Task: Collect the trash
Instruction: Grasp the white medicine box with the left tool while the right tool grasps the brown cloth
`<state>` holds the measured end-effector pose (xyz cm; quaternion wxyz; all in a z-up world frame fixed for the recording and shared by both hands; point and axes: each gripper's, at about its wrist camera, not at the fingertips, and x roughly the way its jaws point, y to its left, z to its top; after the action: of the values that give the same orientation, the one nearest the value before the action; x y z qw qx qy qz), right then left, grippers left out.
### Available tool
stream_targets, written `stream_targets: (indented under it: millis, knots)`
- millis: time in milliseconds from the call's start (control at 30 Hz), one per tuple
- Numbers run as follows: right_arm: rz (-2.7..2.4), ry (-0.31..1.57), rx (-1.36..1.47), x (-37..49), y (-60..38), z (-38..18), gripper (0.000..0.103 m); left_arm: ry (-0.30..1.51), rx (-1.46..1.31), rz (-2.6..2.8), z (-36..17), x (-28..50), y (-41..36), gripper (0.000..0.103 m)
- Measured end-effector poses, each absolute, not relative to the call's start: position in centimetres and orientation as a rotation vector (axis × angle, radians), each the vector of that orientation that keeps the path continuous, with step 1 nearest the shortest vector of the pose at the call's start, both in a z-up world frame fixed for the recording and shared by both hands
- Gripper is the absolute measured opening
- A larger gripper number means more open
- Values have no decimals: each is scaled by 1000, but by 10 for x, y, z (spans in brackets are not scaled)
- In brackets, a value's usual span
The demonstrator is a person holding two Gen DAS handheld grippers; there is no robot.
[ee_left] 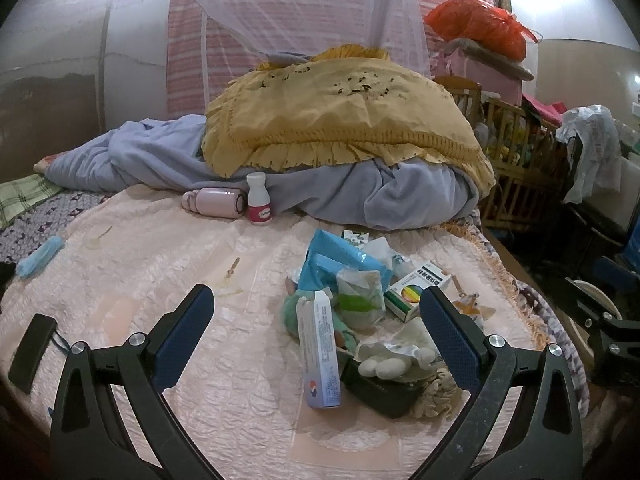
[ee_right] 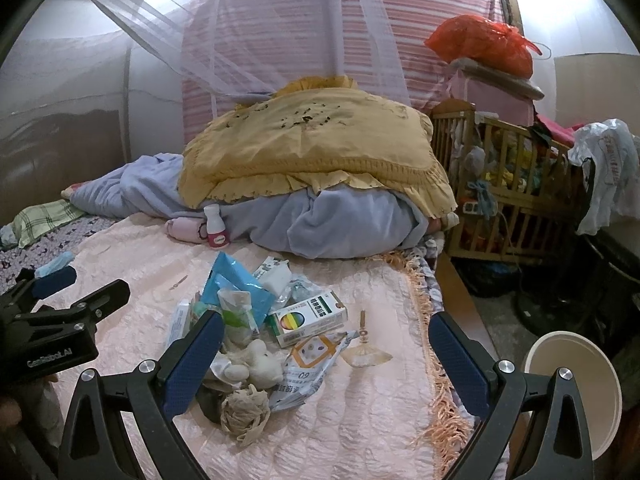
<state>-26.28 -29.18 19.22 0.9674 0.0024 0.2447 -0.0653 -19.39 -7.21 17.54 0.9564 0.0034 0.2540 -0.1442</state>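
Note:
A heap of trash lies on the pink quilt (ee_left: pixel 168 264): a blue wet-wipe pack (ee_left: pixel 340 258), a white and blue carton (ee_left: pixel 322 354), a box with rainbow stripes (ee_left: pixel 414 290), crumpled tissue (ee_left: pixel 392 360). My left gripper (ee_left: pixel 316 320) hangs open just before the heap, nothing between its fingers. The right wrist view shows the same heap: the wipe pack (ee_right: pixel 234 286), the striped box (ee_right: pixel 310 318), a balled paper (ee_right: pixel 244 410), a foil wrapper (ee_right: pixel 308 364). My right gripper (ee_right: pixel 326 346) is open above the heap's near side. The left gripper (ee_right: pixel 52 280) shows at the left edge there.
A white bottle (ee_left: pixel 258 198) and a pink flask (ee_left: pixel 214 202) lie against the blue blanket (ee_left: pixel 360 196) under a yellow pillow (ee_left: pixel 340 120). A wooden crib (ee_right: pixel 508 184) stands right of the bed. A cream bin rim (ee_right: pixel 576 388) sits low at the right.

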Motion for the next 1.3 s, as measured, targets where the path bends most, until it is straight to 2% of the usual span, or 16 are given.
stream_targets:
  millis: [1300]
  knots:
    - [-79, 537, -19, -263, -294, 176, 101, 547, 21, -265, 164, -184, -70, 102]
